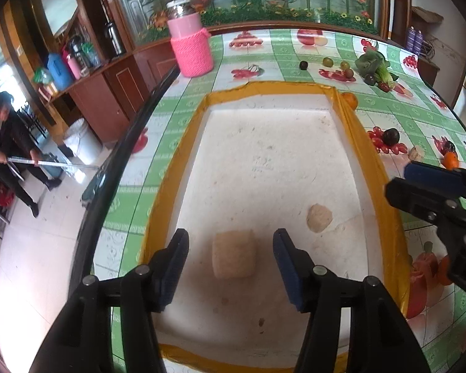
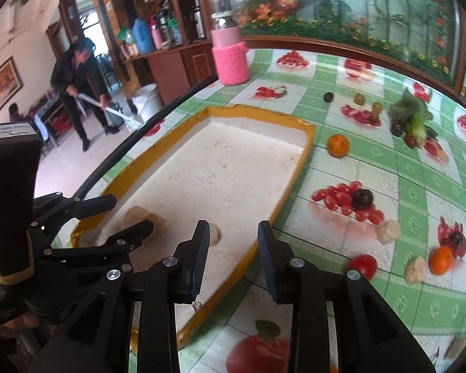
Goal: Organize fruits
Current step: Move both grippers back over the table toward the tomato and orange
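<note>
In the left wrist view, the left gripper (image 1: 231, 264) sits at lower centre with its jaws apart over the white tray (image 1: 183, 168) with a yellow rim; a beige block (image 1: 233, 254) lies on the tray floor between the pads, untouched. A smaller beige lump (image 1: 319, 217) rests right of it. The right gripper (image 2: 233, 258) (lower centre of its own view) has its jaws slightly parted and empty over the tray's right rim. Outside the tray, on the patterned tablecloth (image 2: 419, 279), lie an orange (image 2: 338, 145), a dark plum (image 2: 362, 199) and a tomato (image 2: 363, 265).
</note>
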Tool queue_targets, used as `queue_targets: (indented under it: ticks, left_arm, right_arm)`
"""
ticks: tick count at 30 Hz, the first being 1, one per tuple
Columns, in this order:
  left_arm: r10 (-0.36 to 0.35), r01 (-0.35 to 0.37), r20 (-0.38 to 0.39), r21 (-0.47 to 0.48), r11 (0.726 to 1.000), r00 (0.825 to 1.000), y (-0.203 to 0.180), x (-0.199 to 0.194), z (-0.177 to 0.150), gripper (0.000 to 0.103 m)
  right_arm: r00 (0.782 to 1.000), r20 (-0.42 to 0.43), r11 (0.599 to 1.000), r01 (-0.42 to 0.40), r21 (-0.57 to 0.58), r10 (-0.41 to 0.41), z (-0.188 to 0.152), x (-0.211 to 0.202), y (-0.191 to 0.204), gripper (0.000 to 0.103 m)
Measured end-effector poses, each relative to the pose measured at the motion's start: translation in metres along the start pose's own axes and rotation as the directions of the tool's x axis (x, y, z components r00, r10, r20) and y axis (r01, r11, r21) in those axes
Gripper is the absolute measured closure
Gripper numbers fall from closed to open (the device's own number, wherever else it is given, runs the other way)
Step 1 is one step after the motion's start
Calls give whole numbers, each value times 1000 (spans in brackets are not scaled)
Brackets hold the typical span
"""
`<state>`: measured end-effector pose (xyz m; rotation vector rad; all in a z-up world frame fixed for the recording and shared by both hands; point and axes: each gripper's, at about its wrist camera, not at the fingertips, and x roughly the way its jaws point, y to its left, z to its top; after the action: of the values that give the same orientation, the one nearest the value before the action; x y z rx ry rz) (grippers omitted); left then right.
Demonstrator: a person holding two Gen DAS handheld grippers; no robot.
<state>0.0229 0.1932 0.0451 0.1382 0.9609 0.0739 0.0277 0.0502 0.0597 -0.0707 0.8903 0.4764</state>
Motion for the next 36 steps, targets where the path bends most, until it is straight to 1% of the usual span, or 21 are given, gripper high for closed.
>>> queue_targets:
  ticks: [2,5,9,11,15,19,22,31,36]
  left_arm:
    - [10,-11,19,32,999,1000,-9,-4,6,38]
    - [19,-24,53,84,996,998,-28,-12,15,35]
    - [-19,5,82,163,987,996,-63,-21,28,34]
    - [-41,21,95,208,978,995,-85,-26,34,31]
    - [-108,71,106,304,950,989,-132,-34,42,29]
    - [-180,140,77,371,918,981,-176,-38,46,29]
    - [-209,168,53,415,894,977,-205,-35,48,29]
    - [-279,246,-10,503,828,960,-259,-25,46,29]
    - [-326,285,-23,549,786,945,-281,-31,41,29]
  right_arm:
    - [1000,7,999,12,42,-12,-4,-8,-10,71]
    - [999,21,993,39,115,-42,-13,-21,-29,71]
    - [994,35,973,91,213,-101,-28,-38,-59,65]
    - [990,40,958,122,260,-137,-37,-48,-75,63]
    - [978,40,920,178,348,-204,-55,-68,-105,61]
    - [962,37,878,231,420,-271,-73,-88,-131,58]
    - [947,33,842,269,468,-321,-86,-101,-146,56]
    - [910,0,731,334,595,-415,-126,-132,-181,55]
    - [891,-29,678,365,638,-452,-143,-144,-190,55]
